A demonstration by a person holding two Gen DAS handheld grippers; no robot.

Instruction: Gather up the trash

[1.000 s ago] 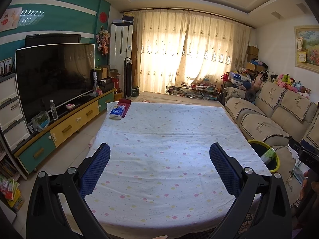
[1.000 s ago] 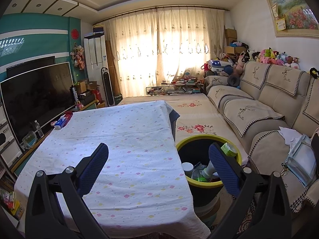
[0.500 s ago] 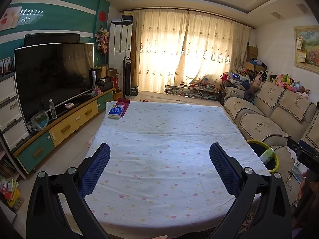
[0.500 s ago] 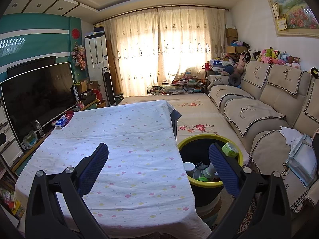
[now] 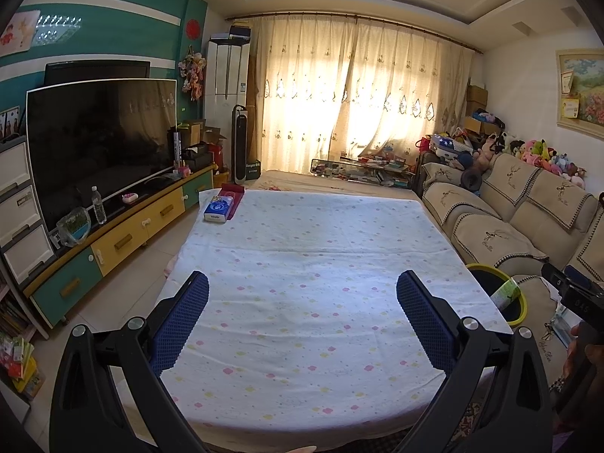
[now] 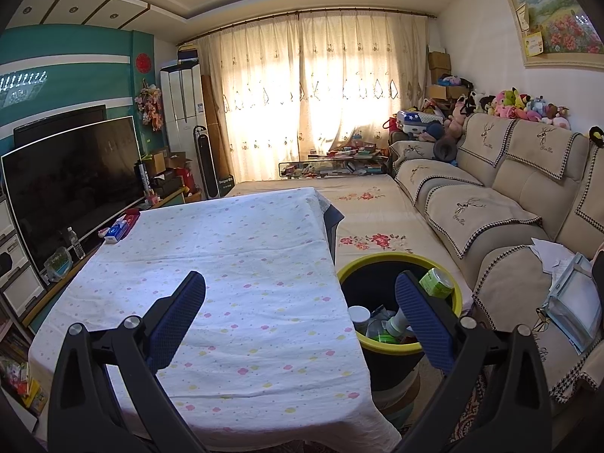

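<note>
Left gripper (image 5: 302, 290) wide, empty | right gripper (image 6: 300, 288) wide, empty | trash bin (image 6: 458, 298) filled | next: seek leftover trash.

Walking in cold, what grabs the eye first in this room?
The big table under a white, pastel-dotted cloth fills the middle, bare except for a blue tissue pack at its far left corner. Right of it, beside the sofa, stands a yellow-rimmed bin already holding bottles and a green carton.
</note>
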